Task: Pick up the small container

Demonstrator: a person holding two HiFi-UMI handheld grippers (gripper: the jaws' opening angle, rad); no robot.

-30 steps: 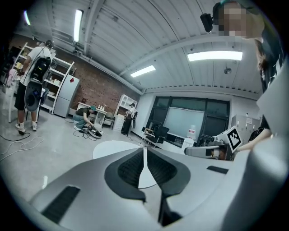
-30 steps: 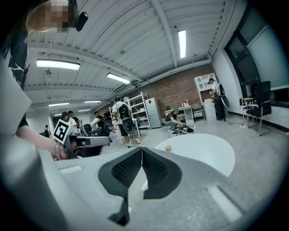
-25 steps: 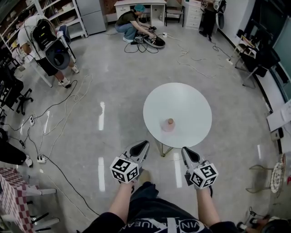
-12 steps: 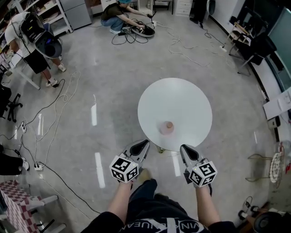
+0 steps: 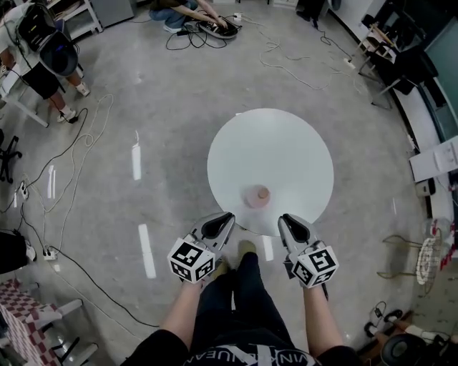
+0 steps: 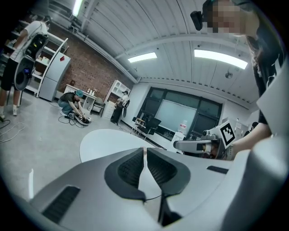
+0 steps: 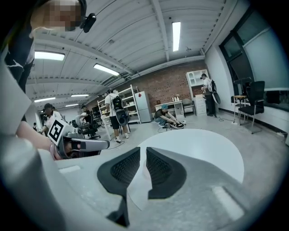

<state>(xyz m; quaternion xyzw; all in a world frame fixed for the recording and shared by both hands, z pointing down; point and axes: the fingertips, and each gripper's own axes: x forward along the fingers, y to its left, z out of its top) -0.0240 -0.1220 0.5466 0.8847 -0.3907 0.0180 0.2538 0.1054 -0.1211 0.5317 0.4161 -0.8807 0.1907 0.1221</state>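
Outstretched forearms [image 5: 187,309] have neared the table [image 5: 286,146] — left hand-held gripper [image 5: 227,216] pressed together, right hand-held gripper [image 5: 285,219] just opening, seemingly empty.

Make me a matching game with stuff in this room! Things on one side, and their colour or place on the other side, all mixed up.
Things:
1 small container
2 round table
3 cables
4 crouching person

Colour or place:
A white
B bent down at the far end
C pinkish, on the table's near side
D trailing at the left

Pairs: 1-C, 2-A, 3-D, 4-B
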